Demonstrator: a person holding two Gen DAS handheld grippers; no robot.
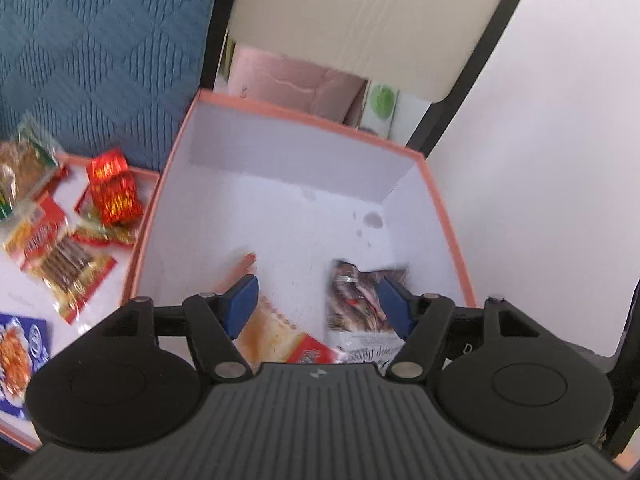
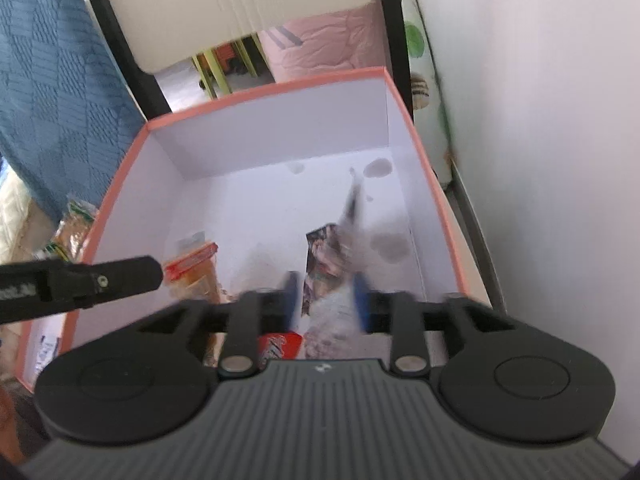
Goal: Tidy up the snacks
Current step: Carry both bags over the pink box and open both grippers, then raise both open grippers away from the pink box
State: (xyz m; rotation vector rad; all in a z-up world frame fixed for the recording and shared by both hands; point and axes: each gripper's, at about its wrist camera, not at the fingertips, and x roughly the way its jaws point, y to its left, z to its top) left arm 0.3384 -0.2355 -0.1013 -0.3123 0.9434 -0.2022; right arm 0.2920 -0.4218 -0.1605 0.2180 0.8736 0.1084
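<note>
My 2 grippers, left [image 1: 316, 304] and right [image 2: 326, 298], gape over the box [image 1: 304, 110]; 2 packets [image 1: 362, 304] lie inside, several snacks [image 1: 68, 268] wait outside.

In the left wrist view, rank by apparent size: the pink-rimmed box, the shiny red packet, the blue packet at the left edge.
1. Pink-rimmed box, by far the largest.
2-3. Blue packet and shiny red packet: unsure, since the blue one is cut off by the edge and nearer the camera.
</note>
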